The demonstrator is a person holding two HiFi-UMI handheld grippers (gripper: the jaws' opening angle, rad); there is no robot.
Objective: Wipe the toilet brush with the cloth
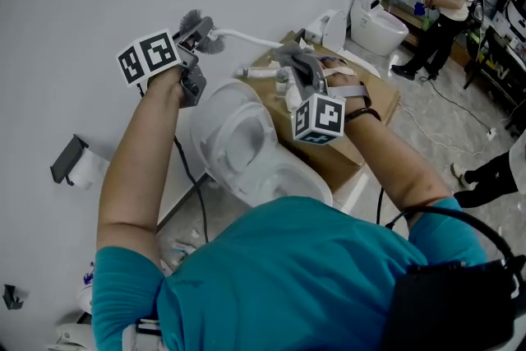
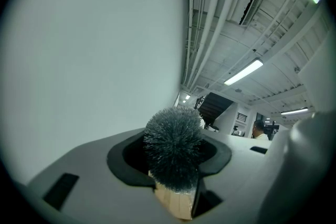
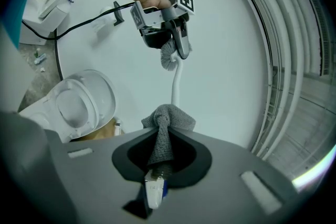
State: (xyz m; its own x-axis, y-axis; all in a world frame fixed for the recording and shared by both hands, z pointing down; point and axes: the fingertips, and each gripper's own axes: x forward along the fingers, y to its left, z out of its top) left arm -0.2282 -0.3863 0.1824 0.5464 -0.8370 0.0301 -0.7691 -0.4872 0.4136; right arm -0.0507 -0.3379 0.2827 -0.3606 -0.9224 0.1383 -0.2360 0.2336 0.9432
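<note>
Where the cloth (image 3: 168,119) bunches, the toilet brush (image 3: 177,81) runs hidden.

The head view looks steeply down from above onto the toilet (image 1: 222,107). The left gripper view sits very close behind the toilet brush (image 2: 174,147), facing along the wall (image 2: 94,50). The right gripper view sits close behind the cloth (image 3: 167,126), facing the left gripper (image 3: 174,52). It and the head view both show the toilet.
</note>
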